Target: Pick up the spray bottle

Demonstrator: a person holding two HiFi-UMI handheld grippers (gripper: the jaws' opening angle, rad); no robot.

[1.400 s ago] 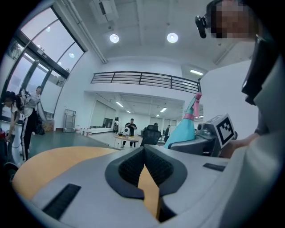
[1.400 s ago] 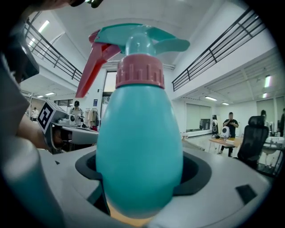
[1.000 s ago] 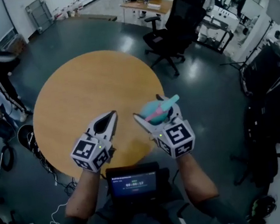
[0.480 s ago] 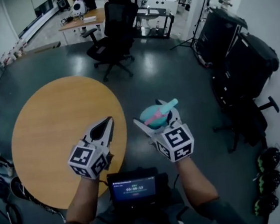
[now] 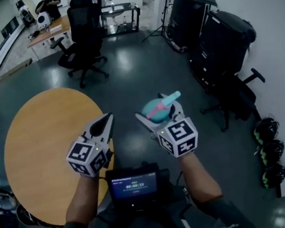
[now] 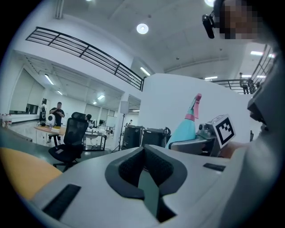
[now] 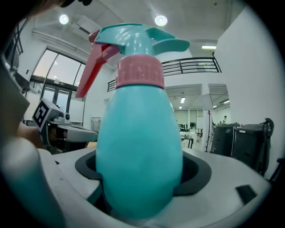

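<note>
The bottle point(image 7: 139, 147) stands upright between the jaws of the right hand-held gripper point(image 5: 150, 108), which grasps it around the round body. The pink collar and the trigger head rise above the jaws. The left hand-held gripper point(image 5: 108, 121) is clenched with nothing between its jaws, and it is held just beside the right one at about the same height.

What has changed in the last second is the surrounding, not the grip. One second ago both hand-held grippers were above the desk point(image 5: 34, 149), and the bottle had the wooden top under it. Now the desk lies to the left of the left hand-held gripper, with only its edge passing under that one. Below the right hand-held gripper and the bottle there is only the dark floor point(image 5: 137, 70). The black chair point(image 5: 81, 46), which was ahead and to the right of the two hand-held grippers, is now ahead of the left one. The bottle sits in the jaws the same way as before, and the two hand-held grippers keep the same place to each other.

This suggests that the person has turned to the right, away from the desk, carrying the bottle along. For the task it means the pick-up itself looks finished: the bottle is free of the desk and appears firmly held, so what is left is only to keep the grasp closed
</note>
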